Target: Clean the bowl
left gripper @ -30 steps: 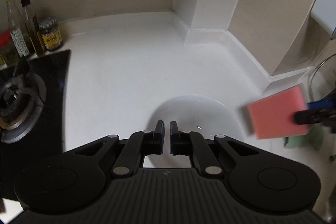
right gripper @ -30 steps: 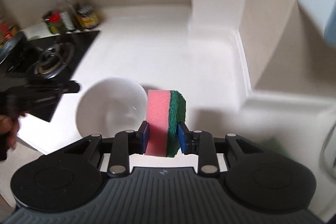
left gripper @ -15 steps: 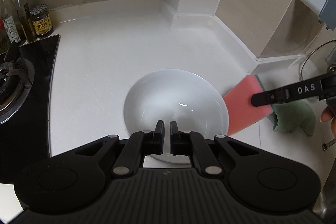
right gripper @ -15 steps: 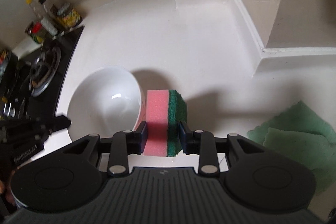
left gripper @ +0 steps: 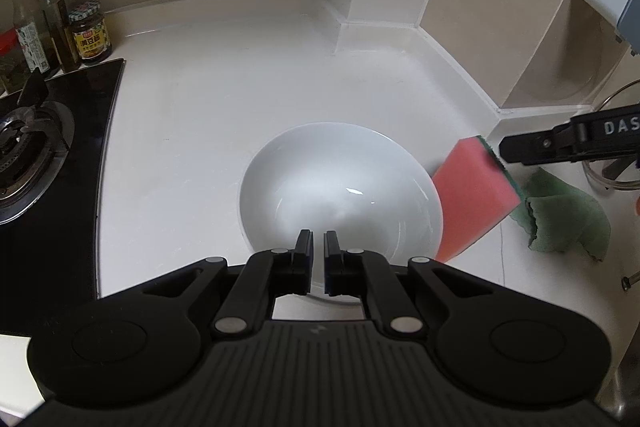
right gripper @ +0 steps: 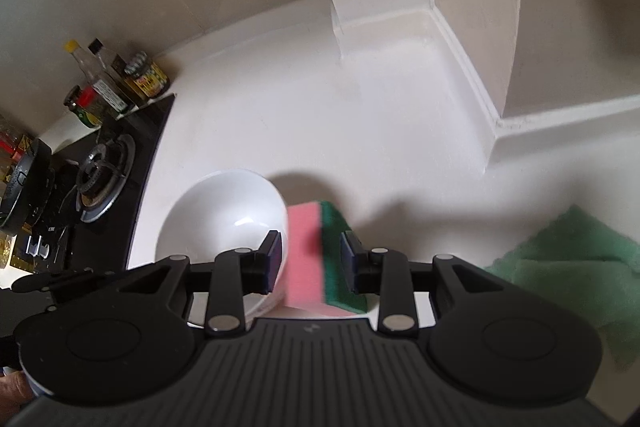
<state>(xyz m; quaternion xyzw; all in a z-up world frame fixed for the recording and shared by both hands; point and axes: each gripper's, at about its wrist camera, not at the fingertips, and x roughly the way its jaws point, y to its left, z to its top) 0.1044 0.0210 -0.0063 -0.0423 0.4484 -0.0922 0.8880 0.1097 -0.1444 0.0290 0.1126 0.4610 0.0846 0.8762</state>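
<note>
Since the earlier frame the sponge has swung beside the bowl, which sits at frame centre on the counter. Right gripper clamped on sponge; left gripper nearly together over the near rim (whether it pinches the rim is unclear). Steady the rim, lead with the green face.

The bowl is plain glossy white on a white counter. Just right of the bowl, the sponge is salmon pink with a dark green scouring layer. Further right of the bowl lies a muted green cloth. Left of the bowl, the hob is black. Behind the hob, a jar has a yellow label and a checked lid; one bottle has a yellow cap. Both hand-held grippers are black.
</note>
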